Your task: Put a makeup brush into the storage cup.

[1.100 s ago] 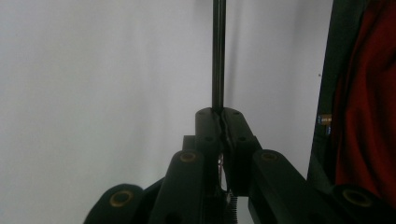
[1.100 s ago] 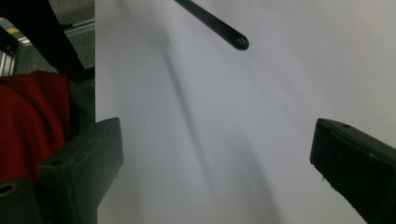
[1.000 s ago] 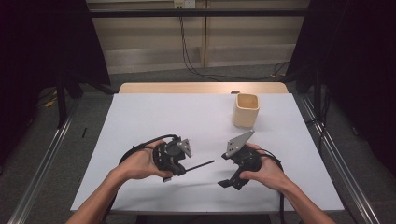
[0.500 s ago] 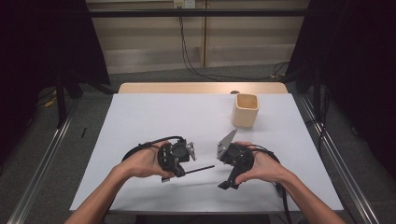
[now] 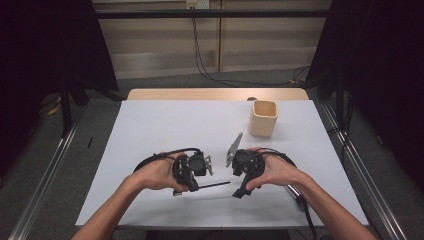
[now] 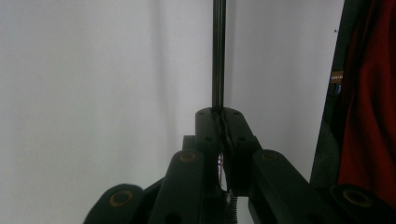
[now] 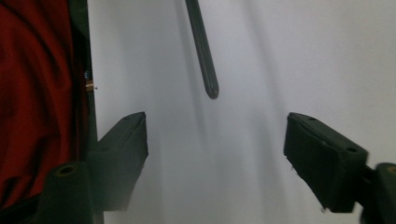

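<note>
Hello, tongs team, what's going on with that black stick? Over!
Left tongs shut on black stick. Right tongs open, just been closing, stick tip ahead, untouched. Cup off to the side, not in the way.

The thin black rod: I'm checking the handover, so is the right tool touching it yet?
Apart. In the right gripper view the thin black rod ends ahead of the right tool, whose jaws, just now closing, stand wide with bare table between them.

Colour-wise it's pretty plain: white table (image 5: 150,130) top with a light wood strip along the far edge, one pale beige cup (image 5: 263,118), and a thin dark grey rod (image 6: 218,51). Both the left gripper (image 5: 200,176) and right gripper (image 5: 239,176) are black with grey plates on top. Bit of red cloth (image 7: 37,93) at the edge, no patterns anywhere.
</note>
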